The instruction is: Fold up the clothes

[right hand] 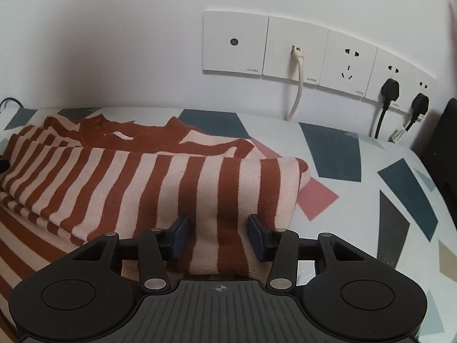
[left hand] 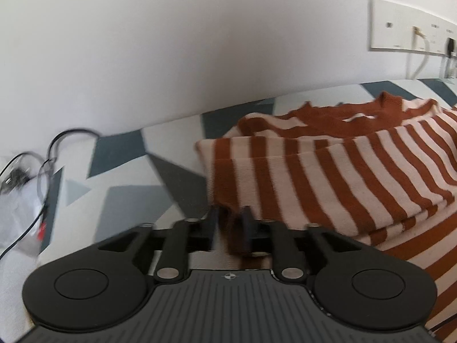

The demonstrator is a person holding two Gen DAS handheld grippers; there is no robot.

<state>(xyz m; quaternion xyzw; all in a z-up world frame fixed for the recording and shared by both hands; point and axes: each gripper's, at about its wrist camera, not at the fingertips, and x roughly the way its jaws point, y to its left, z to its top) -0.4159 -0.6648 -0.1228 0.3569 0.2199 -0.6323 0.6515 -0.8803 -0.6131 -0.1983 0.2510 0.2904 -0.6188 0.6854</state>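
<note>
A sweater (left hand: 342,171) with rust-brown and cream stripes lies folded on a patterned cover (left hand: 128,200); its brown collar faces the wall. My left gripper (left hand: 230,223) is at the sweater's near left corner. Its blurred fingers stand a little apart, with the edge of the cloth in the narrow gap. In the right wrist view the sweater (right hand: 114,177) fills the left and middle. My right gripper (right hand: 218,228) is open at its near right corner. A fold of striped cloth lies between the blue pads (right hand: 180,237), which do not press on it.
The cover (right hand: 357,200) bears grey, teal and pink shapes and runs up to a white wall. Wall sockets (right hand: 285,48) hold a white cable and two black plugs (right hand: 390,88). Black cables (left hand: 42,157) lie at the far left. A dark object (right hand: 445,143) stands at the right edge.
</note>
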